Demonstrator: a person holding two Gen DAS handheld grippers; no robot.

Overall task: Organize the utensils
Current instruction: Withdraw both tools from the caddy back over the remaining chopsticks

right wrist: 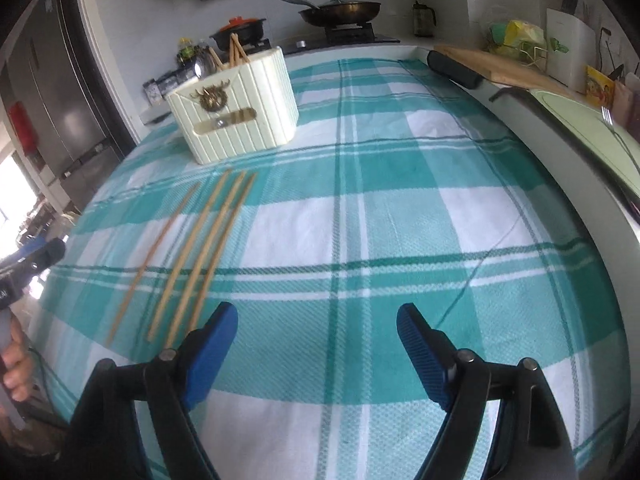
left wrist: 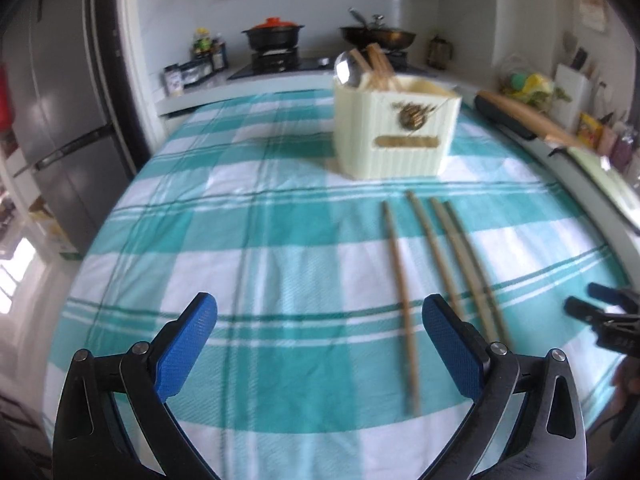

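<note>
- The left tool (left wrist: 320,320) hovers above the surface (left wrist: 280,240) with its blue-padded fingers (left wrist: 188,344) spread wide and nothing between them.
- The right tool (right wrist: 316,328) is likewise spread wide and empty over the teal-and-white checked cloth (right wrist: 400,220).
- Four wooden chopsticks (left wrist: 440,264) lie loose on the cloth, roughly side by side; the leftmost sits a little apart from the other three.
- From the left wrist view they run just inside and past the right finger; from the right wrist view they lie to the left of the left finger (right wrist: 208,352).
- Beyond the chopsticks stands a cream ribbed utensil holder (left wrist: 394,132), upright, with more chopsticks (left wrist: 378,66) and a metal spoon (left wrist: 346,70) sticking out of its top.
- Behind the surface a stove carries a black pot with an orange lid (left wrist: 274,32) and a lidded wok (right wrist: 340,10).
- A wooden cutting board (right wrist: 480,62) lies off to the right.
</note>
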